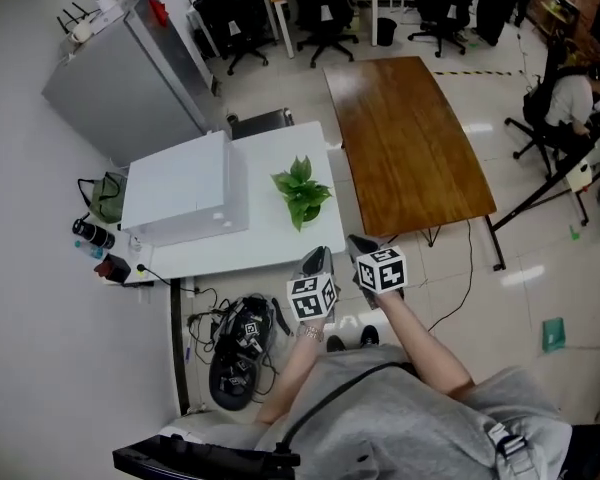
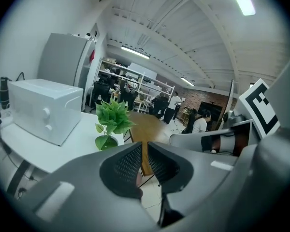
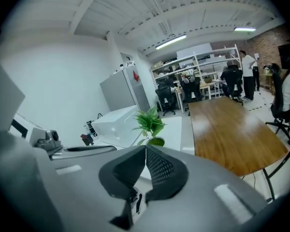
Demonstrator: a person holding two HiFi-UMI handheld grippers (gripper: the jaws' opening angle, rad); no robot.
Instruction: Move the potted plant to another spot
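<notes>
**Both tongs clenched and empty, plant sitting on the white counter**

The plant (image 1: pixel 302 193) is standing upright on the white counter (image 1: pixel 270 240), near its right edge and roughly midway along its depth. A white box (image 1: pixel 185 188) is sitting at the plant's 9 o'clock, apart from it. A wooden table (image 1: pixel 405 138) is lying at the plant's 2 o'clock, past the counter's edge.

The left tongs (image 1: pixel 317 260) are hovering over the counter's near edge, with the plant at their 12 o'clock and well clear of them. In the left gripper view the tongs (image 2: pixel 145 151) are showing only a thin slit between the jaws, holding nothing, and the plant (image 2: pixel 113 122) is appearing at 11 o'clock above them.

The right tongs (image 1: pixel 362 246) are hanging just off the counter's near right corner, beside the left pair, with the plant at their 10 o'clock. In the right gripper view these tongs (image 3: pixel 145 152) are pressing tip to tip, gripping nothing, and the plant (image 3: pixel 150 123) is rising straight above them at 12 o'clock.

A black bag (image 1: pixel 238 356) is lying on the floor at the left tongs' 7 o'clock.
</notes>
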